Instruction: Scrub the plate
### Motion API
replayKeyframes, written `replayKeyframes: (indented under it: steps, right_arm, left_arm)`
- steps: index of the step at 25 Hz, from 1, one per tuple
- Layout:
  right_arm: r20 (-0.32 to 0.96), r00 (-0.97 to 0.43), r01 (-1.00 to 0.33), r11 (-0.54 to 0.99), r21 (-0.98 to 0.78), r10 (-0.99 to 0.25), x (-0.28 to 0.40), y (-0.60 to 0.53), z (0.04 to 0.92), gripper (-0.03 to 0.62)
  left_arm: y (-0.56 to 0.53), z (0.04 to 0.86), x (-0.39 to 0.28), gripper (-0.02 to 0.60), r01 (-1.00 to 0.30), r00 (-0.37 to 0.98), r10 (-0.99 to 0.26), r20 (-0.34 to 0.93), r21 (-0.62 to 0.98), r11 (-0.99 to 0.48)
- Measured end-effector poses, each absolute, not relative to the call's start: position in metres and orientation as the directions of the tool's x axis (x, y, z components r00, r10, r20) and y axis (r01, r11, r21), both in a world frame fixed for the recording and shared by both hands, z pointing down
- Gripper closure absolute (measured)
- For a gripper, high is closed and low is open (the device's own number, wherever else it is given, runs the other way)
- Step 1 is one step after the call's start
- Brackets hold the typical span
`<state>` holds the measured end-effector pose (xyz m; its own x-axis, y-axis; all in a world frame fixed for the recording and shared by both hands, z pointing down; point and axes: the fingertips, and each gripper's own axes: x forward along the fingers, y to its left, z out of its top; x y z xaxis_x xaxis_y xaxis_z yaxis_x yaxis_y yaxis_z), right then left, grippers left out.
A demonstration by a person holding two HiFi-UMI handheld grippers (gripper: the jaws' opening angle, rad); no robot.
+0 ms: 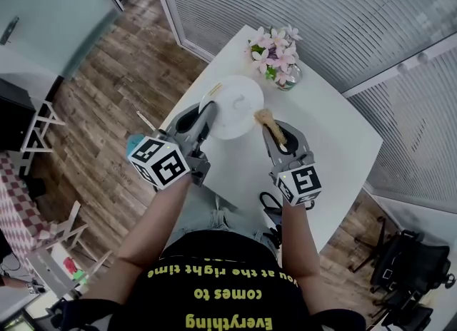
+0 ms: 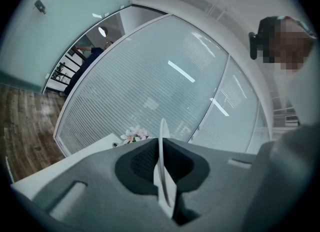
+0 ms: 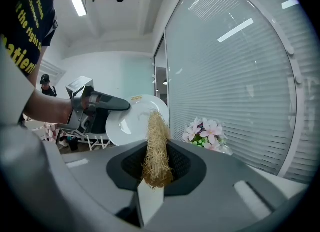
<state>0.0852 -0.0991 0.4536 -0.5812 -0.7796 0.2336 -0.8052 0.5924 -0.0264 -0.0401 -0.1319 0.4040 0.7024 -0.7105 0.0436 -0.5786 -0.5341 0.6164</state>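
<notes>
Fingers [image 2: 140, 163] of left gripper [image 1: 206, 115] pinch white plate [image 1: 239, 101] rim; right gripper [image 1: 275, 131] fingers clamp straw scrubber [image 1: 265, 117] just beside plate, counter [image 1: 328, 130] below plate.

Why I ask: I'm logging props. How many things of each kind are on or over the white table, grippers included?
plate: 1
fibre scrubber: 1
vase of flowers: 1
grippers: 2, left gripper and right gripper
Total: 5
</notes>
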Motion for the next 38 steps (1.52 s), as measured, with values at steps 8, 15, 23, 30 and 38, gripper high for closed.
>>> replayKeyframes:
  steps: [8,15,23,30,38]
  right_arm:
    - [0.238,-0.603,-0.789,0.613,-0.039,-0.762,0.080,-0.095,0.454,0.534]
    - [0.243,-0.647,-0.752,0.658,-0.045,-0.723,0.081,-0.093,0.453,0.534]
    - [0.241,-0.695,-0.708,0.704,-0.062,-0.678,0.053,-0.079,0.457,0.534]
    - [0.230,-0.752,-0.646,0.761,-0.066,-0.618,0.021,-0.063,0.455,0.534]
    - [0.204,-0.804,-0.577,0.816,-0.044,-0.558,-0.007,-0.046,0.448,0.534]
  left_arm:
    - [-0.134,0.404,-0.040,0.561,-0.573,0.710,-0.702,0.049,0.619,-0.537]
    - [-0.136,0.407,-0.036,0.561,-0.563,0.713,-0.700,0.046,0.633,-0.532]
    - [-0.139,0.406,-0.036,0.561,-0.561,0.702,-0.711,0.037,0.643,-0.521]
    - [-0.138,0.406,-0.041,0.561,-0.568,0.692,-0.721,0.036,0.644,-0.513]
    - [-0.136,0.403,-0.044,0.561,-0.565,0.686,-0.727,0.022,0.646,-0.514]
